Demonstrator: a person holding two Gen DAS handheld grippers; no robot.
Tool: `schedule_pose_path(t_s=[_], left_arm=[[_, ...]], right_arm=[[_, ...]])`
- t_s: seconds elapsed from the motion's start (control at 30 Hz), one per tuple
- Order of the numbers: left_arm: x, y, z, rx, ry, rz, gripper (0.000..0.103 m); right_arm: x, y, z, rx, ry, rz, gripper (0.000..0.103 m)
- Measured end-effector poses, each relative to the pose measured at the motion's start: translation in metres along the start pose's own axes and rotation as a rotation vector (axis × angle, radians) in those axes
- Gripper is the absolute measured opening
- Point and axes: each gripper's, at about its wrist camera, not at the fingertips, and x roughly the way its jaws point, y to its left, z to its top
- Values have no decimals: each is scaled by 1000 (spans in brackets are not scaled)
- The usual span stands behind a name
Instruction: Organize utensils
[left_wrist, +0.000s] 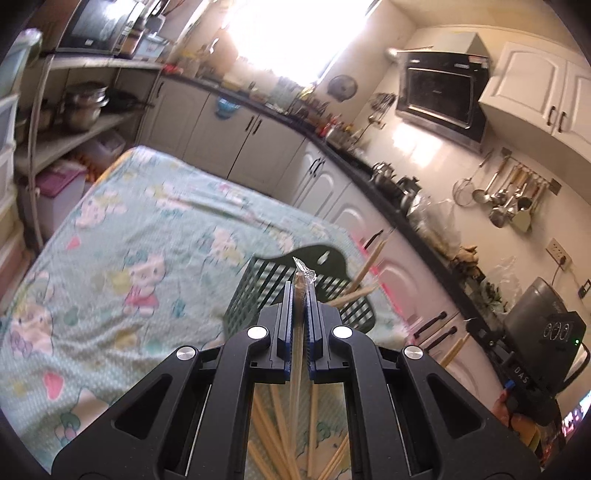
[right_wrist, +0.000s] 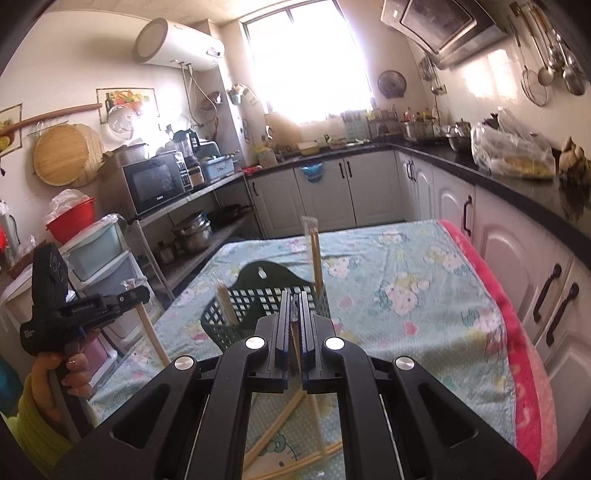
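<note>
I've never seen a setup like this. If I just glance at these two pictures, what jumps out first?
Probably the two black grippers: the left gripper and the right gripper are each shut on a plastic-wrapped pair of chopsticks. Just beyond them, a dark green lattice basket sits on a cartoon-print tablecloth with a few wrapped chopsticks standing in it. More chopsticks lie loose on the cloth below the grippers.

Two wrist fisheyes close above the cloth-covered table, angled down, both facing the green basket
</note>
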Motion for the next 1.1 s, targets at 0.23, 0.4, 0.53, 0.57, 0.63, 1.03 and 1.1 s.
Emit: schedule_pose_path(t_s=[0.23,0.4,0.53,0.57,0.63,1.03,1.1], left_arm=[[-14,-23,26,56,-72,-24,3],[-20,-34,41,85,-103,-34,3],[-22,-44,54,113,-123,-35,3],[-22,-45,55,118,-127,-35,3],[-23,-50,63,130,-138,-34,3],[-31,-73,99,207,-238,12,3],[-30,-78,104,221,-251,24,3]], right_arm=[[-6,9,22,-25,-62,15,4],[-6,15,35,-40,-95,25,4],[-6,21,47,-53,-119,34,4],[-6,23,51,-56,-128,36,4],[-6,25,57,-62,-142,40,4],[-7,42,96,-96,-228,55,4],[-7,45,103,-107,-242,51,4]])
